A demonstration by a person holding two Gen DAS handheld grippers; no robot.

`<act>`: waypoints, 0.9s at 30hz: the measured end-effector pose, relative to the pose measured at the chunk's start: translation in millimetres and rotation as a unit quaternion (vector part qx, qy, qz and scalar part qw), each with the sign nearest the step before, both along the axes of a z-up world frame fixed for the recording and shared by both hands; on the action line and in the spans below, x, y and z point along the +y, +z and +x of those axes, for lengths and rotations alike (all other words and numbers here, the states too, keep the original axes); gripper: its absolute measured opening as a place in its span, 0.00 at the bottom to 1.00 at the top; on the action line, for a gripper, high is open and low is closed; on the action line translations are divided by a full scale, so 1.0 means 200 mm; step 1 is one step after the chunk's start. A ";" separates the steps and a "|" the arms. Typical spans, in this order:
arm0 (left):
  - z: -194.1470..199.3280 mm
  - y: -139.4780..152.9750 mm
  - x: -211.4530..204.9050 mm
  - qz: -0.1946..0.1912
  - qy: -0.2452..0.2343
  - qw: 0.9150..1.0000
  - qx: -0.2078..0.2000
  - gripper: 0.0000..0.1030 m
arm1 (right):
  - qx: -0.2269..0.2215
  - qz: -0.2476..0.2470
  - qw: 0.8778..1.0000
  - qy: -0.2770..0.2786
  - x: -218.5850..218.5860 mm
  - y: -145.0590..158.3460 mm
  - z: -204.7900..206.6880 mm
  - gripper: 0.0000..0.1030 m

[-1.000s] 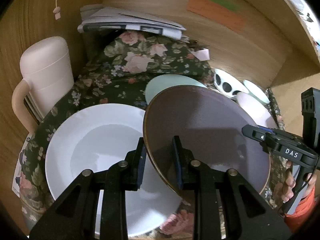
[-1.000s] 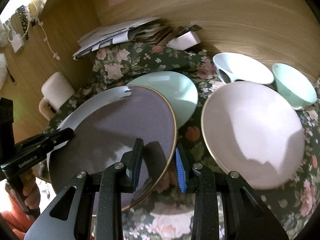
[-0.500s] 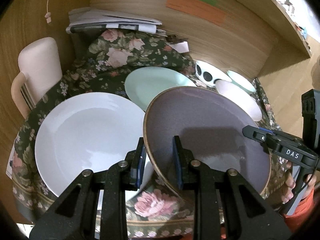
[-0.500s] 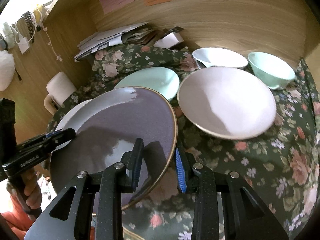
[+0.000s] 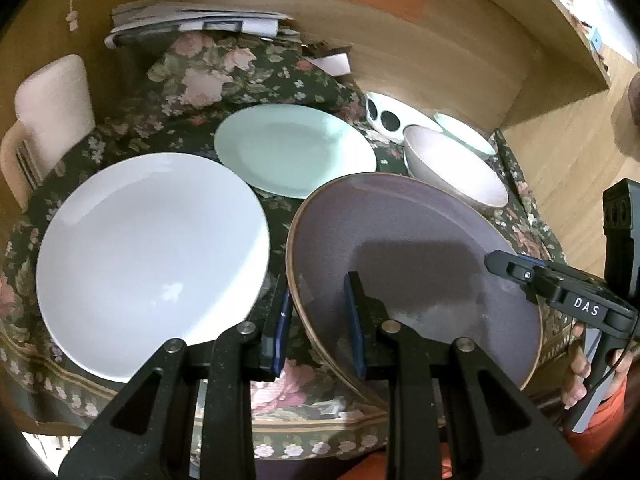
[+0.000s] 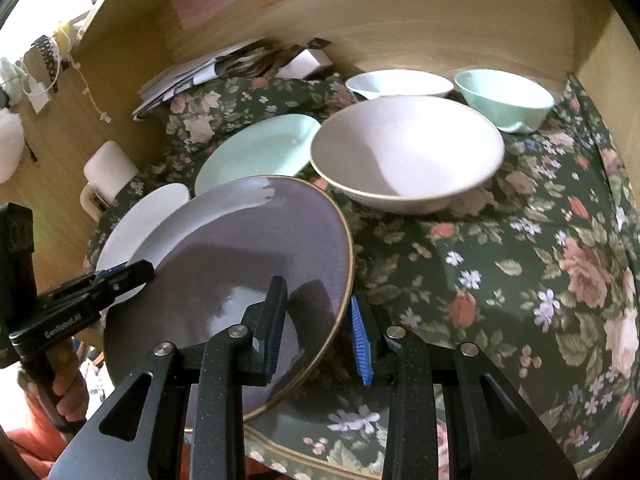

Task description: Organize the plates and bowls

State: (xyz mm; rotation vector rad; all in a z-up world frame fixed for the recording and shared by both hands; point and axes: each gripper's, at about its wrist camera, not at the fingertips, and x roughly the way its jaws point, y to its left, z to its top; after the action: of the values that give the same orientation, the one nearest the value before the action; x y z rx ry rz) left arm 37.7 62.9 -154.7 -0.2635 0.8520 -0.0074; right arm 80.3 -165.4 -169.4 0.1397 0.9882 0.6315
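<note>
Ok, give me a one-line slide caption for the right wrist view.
Both grippers hold the purple plate by opposite rims above the floral cloth, bowls behind.

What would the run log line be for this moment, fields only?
held: purple plate | left gripper: shut on rim | right gripper: shut on opposite rim | below: floral cloth | white plate: resting

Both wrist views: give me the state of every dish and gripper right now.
purple plate: lifted, tilted, gripped at both rims
left gripper: shut on plate rim
right gripper: shut on opposite rim
white plate: flat, empty
mint plate: flat, empty
pink bowl: upright, empty
mint bowl: upright
</note>
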 end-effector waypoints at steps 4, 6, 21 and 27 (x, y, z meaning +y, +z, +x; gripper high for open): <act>0.03 -0.03 -0.04 0.001 -0.009 1.000 0.007 0.24 | 0.010 -0.002 1.000 -0.009 -0.03 -0.04 0.00 0.27; 0.04 -0.05 -0.05 0.001 -0.012 1.000 0.010 0.24 | 0.014 -0.005 1.000 -0.014 -0.05 -0.05 0.00 0.27; 0.14 -0.14 -0.10 0.008 -0.019 0.999 0.028 0.24 | 0.034 -0.010 0.999 -0.023 -0.09 -0.14 0.04 0.27; 0.15 -0.15 -0.10 0.004 -0.020 0.999 0.029 0.24 | 0.034 -0.016 0.999 -0.019 -0.08 -0.15 0.05 0.28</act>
State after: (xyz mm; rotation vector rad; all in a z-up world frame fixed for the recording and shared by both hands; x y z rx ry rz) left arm 68.1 43.7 -184.9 -0.2394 0.9145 -0.0347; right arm 89.6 -181.4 -198.7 0.1521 1.0582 0.5779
